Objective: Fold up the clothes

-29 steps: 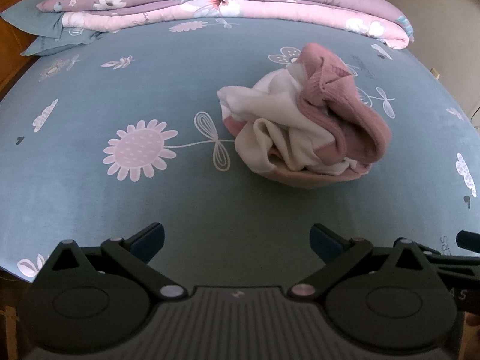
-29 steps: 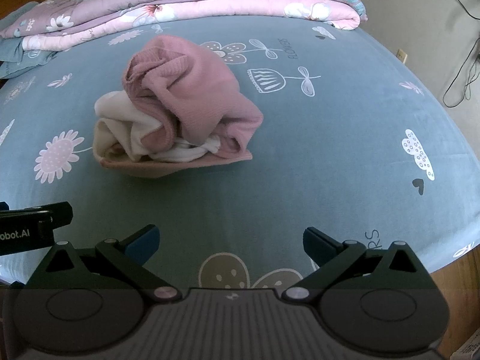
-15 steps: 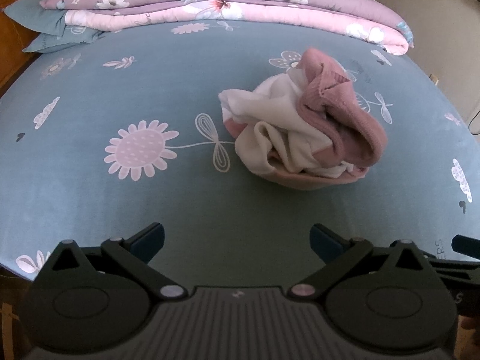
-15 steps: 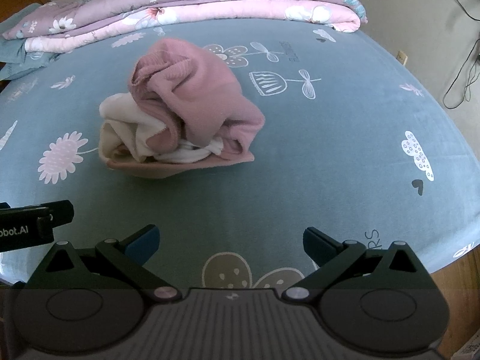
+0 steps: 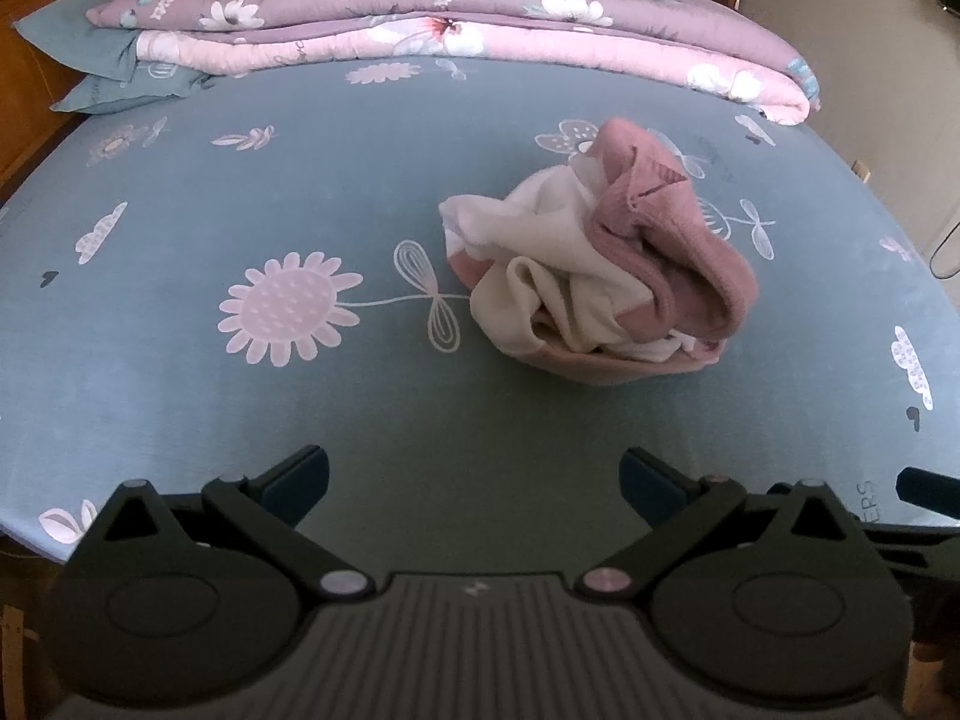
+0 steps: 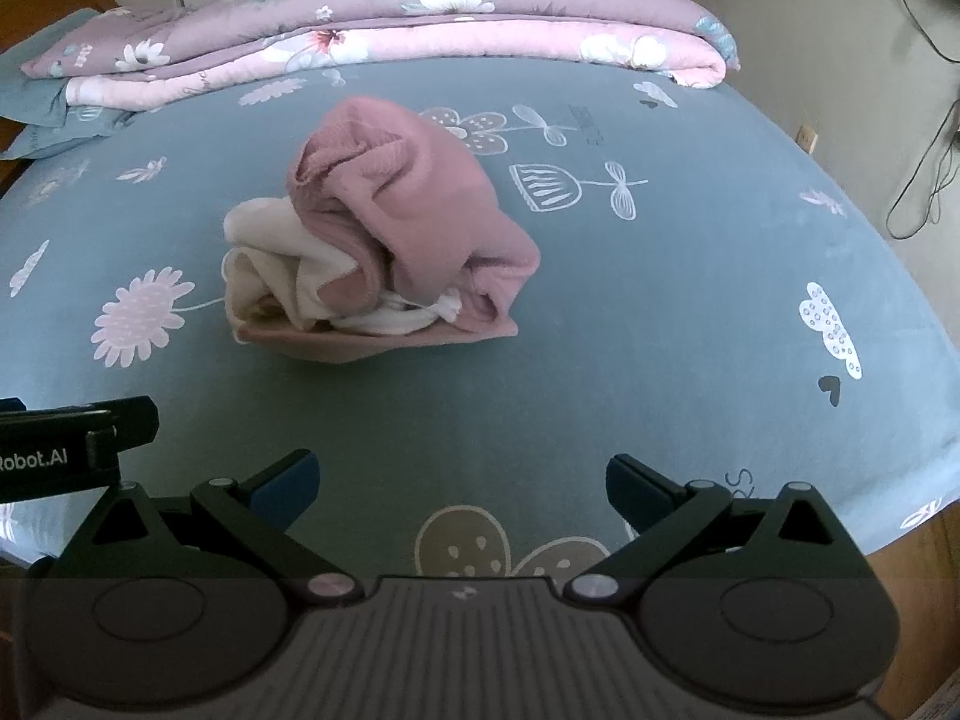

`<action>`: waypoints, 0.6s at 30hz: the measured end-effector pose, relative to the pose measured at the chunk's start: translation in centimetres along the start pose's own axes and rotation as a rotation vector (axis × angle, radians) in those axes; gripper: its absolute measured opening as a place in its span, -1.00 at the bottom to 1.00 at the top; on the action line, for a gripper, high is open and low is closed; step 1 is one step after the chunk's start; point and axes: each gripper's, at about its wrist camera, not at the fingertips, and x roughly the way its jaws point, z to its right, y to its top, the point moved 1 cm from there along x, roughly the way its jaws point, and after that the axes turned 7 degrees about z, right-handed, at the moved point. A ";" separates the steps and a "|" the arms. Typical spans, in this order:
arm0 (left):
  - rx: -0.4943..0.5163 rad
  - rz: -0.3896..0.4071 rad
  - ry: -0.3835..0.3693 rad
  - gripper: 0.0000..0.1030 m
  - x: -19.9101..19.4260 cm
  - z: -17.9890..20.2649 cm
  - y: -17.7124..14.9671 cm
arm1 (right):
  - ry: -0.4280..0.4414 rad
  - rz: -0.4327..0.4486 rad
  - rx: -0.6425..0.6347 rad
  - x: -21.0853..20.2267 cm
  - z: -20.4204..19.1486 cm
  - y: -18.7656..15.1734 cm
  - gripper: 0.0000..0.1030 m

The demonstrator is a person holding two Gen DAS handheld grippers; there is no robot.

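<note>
Both tongs wide, empty: left gripper point(image 5: 474, 471), right gripper point(image 6: 462, 477) | crumpled pink-and-white garment point(image 5: 600, 276) mid-bed, apart from both, on blue sheet point(image 5: 300, 396) | likely soft, light, floppy | you should pinch the flat pink hem point(image 6: 384, 345) at near edge, not the bunched top.

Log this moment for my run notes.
left hand-held gripper open | right hand-held gripper open | clothes crumpled on bed, untouched

I have tipped both my views upward: the crumpled clothes point(image 5: 600, 270) sit lower in each view, and more of the folded quilt point(image 6: 390, 42) shows behind.
</note>
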 end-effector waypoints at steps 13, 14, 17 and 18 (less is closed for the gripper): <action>-0.031 0.001 0.015 0.98 -0.2 -1.1 -0.5 | -0.012 0.010 0.002 -0.6 -0.1 -0.2 1.00; -0.032 0.003 0.016 0.98 -0.3 -1.1 -0.5 | -0.012 0.012 0.002 -0.7 -0.1 -0.2 1.00; -0.036 0.013 0.017 0.98 -0.8 -1.2 -0.6 | -0.007 0.024 0.000 -1.1 -0.1 -0.3 1.00; -0.038 0.019 0.017 0.98 -1.1 -1.3 -0.6 | -0.008 0.030 -0.002 -1.4 -0.1 -0.2 1.00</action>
